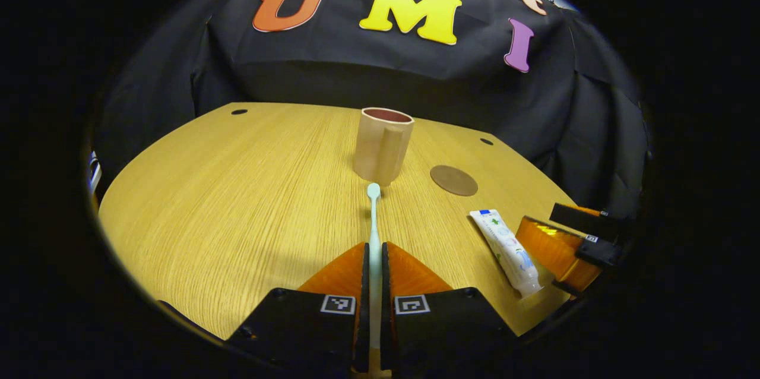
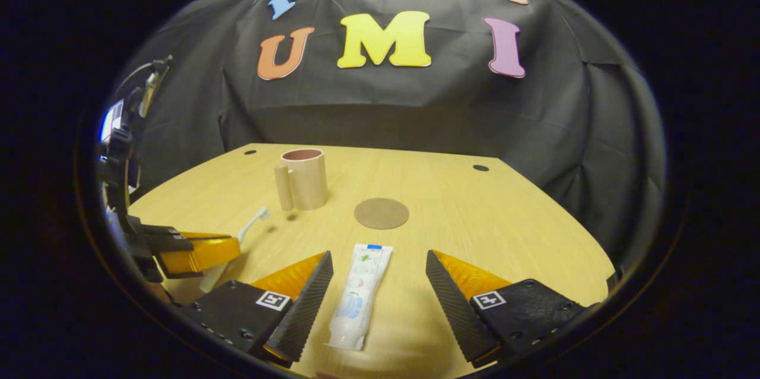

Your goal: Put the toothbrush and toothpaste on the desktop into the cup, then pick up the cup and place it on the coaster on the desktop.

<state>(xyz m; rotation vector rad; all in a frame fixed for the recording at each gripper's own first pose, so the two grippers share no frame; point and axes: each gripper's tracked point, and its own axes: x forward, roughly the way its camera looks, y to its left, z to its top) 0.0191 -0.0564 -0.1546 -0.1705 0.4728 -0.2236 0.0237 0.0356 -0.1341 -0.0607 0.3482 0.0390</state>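
Note:
My left gripper [image 1: 374,248] is shut on the pale toothbrush [image 1: 374,218], whose head points at the foot of the tan cup [image 1: 382,145]. In the right gripper view the same toothbrush [image 2: 252,223] hangs above the table in the left gripper [image 2: 234,248], left of the cup [image 2: 304,179]. The white toothpaste tube [image 2: 360,294] lies flat on the table between the spread fingers of my open right gripper [image 2: 380,266], untouched. The round brown coaster [image 2: 382,213] lies beyond the tube, right of the cup. In the left gripper view the tube [image 1: 506,243] lies right of the coaster [image 1: 453,180], beside the right gripper [image 1: 573,248].
The wooden table [image 2: 504,230] has a rounded front edge and small dark holes [image 2: 480,168] near its back corners. Black cloth closes off the back and sides. At the far left of the right gripper view is the person's arm [image 2: 122,165].

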